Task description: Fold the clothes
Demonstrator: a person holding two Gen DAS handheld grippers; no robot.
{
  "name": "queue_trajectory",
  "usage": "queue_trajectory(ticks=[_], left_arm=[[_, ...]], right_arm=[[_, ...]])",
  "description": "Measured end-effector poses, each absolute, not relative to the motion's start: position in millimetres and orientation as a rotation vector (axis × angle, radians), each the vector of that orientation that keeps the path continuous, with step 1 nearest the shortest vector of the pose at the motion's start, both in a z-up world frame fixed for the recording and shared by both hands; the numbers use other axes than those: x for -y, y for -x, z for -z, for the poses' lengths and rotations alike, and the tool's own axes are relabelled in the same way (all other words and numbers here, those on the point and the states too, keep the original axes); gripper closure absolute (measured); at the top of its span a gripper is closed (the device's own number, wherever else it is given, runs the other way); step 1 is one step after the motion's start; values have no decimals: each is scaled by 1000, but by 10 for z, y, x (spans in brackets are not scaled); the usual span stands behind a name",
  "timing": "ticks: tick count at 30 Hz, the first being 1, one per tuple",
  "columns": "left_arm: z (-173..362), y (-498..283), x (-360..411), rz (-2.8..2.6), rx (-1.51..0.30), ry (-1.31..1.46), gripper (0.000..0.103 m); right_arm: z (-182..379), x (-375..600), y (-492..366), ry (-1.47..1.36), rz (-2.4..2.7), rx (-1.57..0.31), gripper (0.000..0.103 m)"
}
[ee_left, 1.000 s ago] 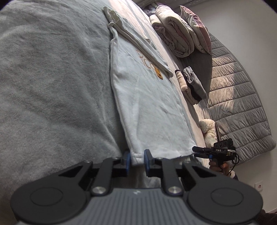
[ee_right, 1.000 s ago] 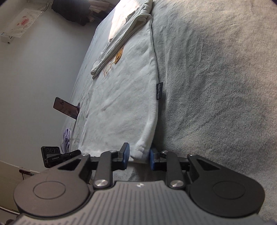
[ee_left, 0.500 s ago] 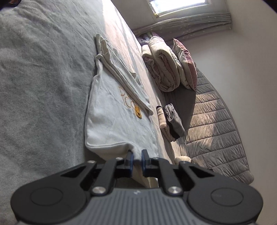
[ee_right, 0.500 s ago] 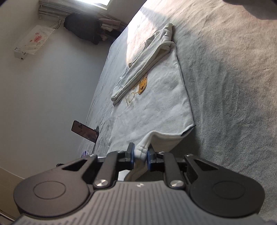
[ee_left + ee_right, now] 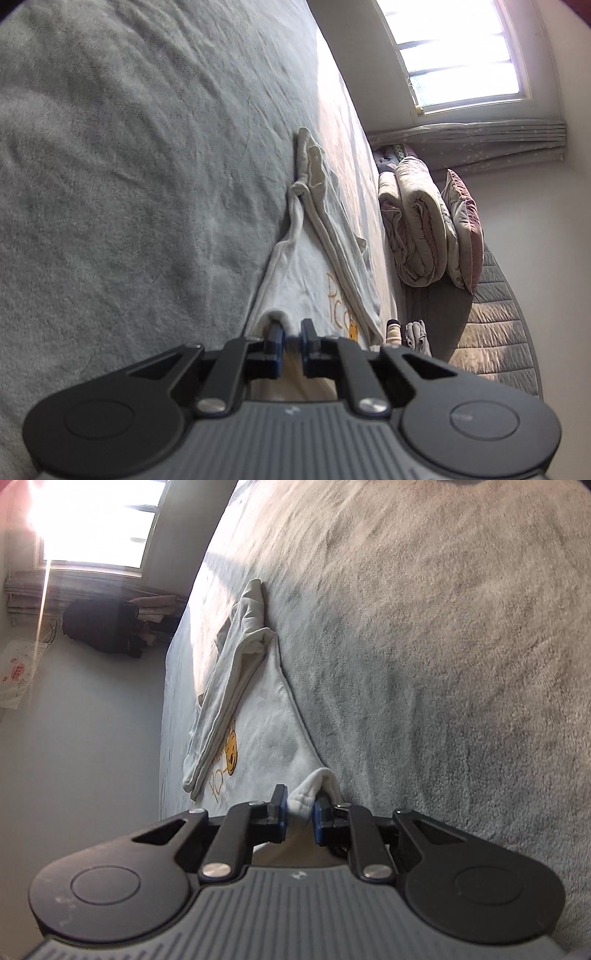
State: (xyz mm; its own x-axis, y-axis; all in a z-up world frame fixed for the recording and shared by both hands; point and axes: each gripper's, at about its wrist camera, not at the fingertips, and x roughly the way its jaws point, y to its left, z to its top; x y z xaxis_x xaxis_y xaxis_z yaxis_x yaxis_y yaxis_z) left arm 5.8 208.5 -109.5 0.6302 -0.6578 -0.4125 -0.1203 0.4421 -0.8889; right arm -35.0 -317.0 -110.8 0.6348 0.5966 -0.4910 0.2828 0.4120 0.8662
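We have the left gripper clamped on one hem corner of the white sweatshirt and the right gripper clamped on the other corner, both lifted above the grey blanket; its far half lies flat there, sleeves folded across.

place: home bedroom | cues: bed blanket, rolled duvet, pillow, window

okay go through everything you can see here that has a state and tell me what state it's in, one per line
Left gripper: shut on the white sweatshirt's hem.
Right gripper: shut on the hem's other corner.
White sweatshirt: sleeves folded in, bottom hem lifted off the bed.
Duvet: rolled up beside the pillow.
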Motion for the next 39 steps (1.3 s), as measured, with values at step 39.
queue_trajectory(ticks=[39], left_arm=[[641,33,-1236,206,-699,71,83]], right_arm=[[713,1936,399,77,-55,-725,81]])
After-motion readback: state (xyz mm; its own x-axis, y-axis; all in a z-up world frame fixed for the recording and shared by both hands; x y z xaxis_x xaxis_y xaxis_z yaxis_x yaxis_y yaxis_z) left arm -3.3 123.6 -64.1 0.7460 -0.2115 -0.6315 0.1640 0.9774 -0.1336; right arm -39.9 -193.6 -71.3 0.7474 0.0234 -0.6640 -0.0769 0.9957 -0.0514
